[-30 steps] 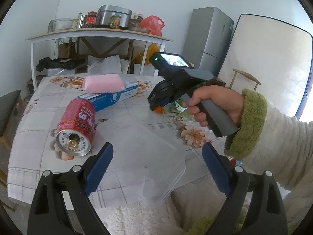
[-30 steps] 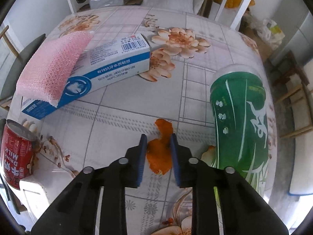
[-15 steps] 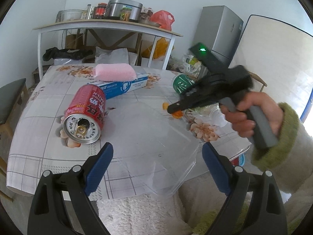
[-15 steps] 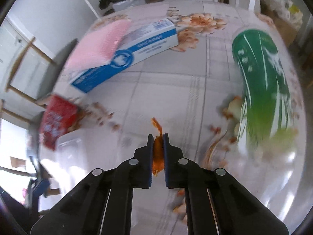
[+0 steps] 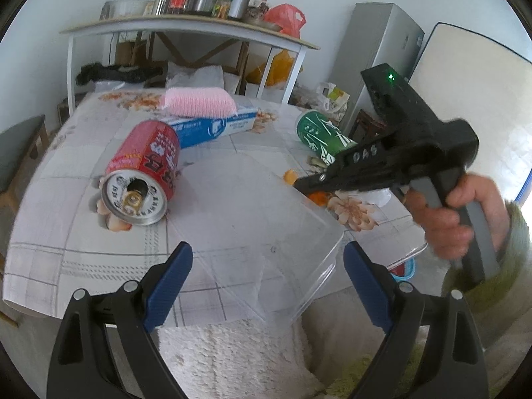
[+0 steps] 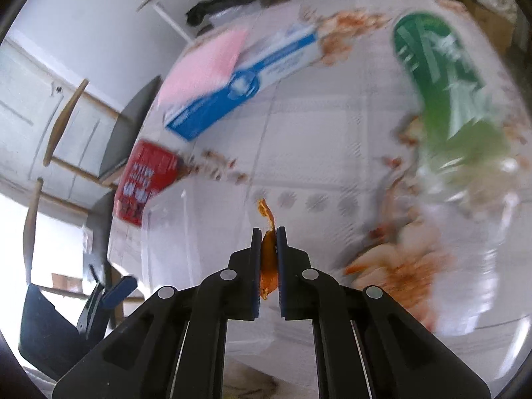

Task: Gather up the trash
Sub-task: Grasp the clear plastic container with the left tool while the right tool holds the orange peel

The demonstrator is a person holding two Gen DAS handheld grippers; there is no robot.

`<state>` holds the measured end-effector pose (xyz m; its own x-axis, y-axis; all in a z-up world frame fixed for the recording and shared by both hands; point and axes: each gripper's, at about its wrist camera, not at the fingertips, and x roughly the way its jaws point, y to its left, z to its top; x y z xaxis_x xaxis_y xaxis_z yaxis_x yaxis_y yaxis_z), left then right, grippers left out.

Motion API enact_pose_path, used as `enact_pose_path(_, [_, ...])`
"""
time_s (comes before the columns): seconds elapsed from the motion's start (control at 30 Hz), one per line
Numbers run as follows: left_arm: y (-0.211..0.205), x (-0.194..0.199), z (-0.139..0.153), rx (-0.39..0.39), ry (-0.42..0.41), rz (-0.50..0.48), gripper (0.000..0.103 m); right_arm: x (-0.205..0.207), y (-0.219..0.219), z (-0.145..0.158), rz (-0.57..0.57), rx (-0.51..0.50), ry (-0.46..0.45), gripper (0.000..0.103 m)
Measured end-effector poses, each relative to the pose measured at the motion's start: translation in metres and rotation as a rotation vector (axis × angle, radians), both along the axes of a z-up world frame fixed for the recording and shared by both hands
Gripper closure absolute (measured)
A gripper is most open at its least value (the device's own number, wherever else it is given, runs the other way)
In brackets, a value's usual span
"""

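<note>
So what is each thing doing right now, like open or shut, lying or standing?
Right claw: shut on the orange peel.
Left claw: open, holding nothing.
Red can: lying down, top opened.
Green can: lying down.
Clear tub: open, no lid.
Pink sponge: resting on the blue box.

1. We see a glossy printed metal red can with a bare silvery end.
2. We see a clear, smooth plastic container.
3. We see a glossy, smooth tablecloth.
4. We see a printed cardboard box under a rough pink sponge.
5. We see matt black plastic on the right gripper, which pinches a wrinkled orange peel.
</note>
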<state>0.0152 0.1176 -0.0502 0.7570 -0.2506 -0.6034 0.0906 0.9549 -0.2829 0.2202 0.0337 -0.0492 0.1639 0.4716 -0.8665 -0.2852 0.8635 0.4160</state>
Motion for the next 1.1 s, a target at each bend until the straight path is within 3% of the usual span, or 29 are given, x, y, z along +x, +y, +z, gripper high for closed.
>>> enact_pose_path(0.17, [0.004,0.009,-0.001,-0.076,0.027,-0.013,0.014,-0.016,0.008,-0.01,0.039,0.049,0.066,0.096])
enact_pose_path(0.57, [0.008,0.014,-0.007,-0.055,0.155,0.023,0.008,-0.031,-0.002,-0.015,0.055,0.115,0.11,0.096])
enact_pose_path(0.8, [0.0,0.017,-0.007,0.034,0.19,0.058,0.006,-0.033,0.002,-0.02,0.082,0.165,0.126,0.096])
enact_pose_path(1.1, [-0.007,0.024,-0.013,0.092,0.223,0.139,0.006,-0.031,-0.016,-0.019,0.022,0.173,0.091,0.096])
